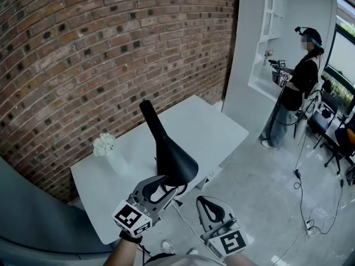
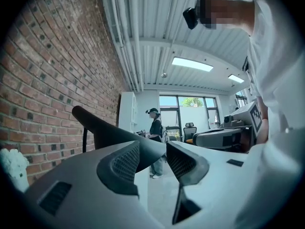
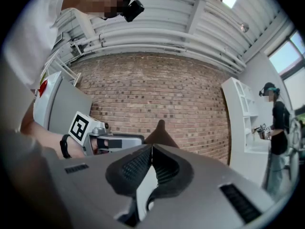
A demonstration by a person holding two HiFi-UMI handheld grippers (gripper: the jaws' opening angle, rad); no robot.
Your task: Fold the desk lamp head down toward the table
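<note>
A slim black desk lamp [image 1: 166,148] with a long tapering head stands on the white rectangular table [image 1: 216,129], near the middle of the table's near long edge. The head slopes from a narrow end raised over the table top to a broad end that hangs out past that near edge. The left gripper [image 1: 166,186] is level just off the table's near edge. Its ribbed black pads [image 2: 126,163] stand apart with the lamp's broad end between them; whether either pad touches it cannot be told. The right gripper [image 1: 206,203] hovers beside it, a little farther out from the table edge, with its jaws closed together on nothing. A white vase of small white flowers [image 1: 108,148] stands on the table's end nearest the red brick wall [image 1: 83,54], which runs along the table's far side. Beyond the table's other end, a person in dark clothes [image 1: 299,87] stands at a white shelf unit [image 1: 266,37].
</note>
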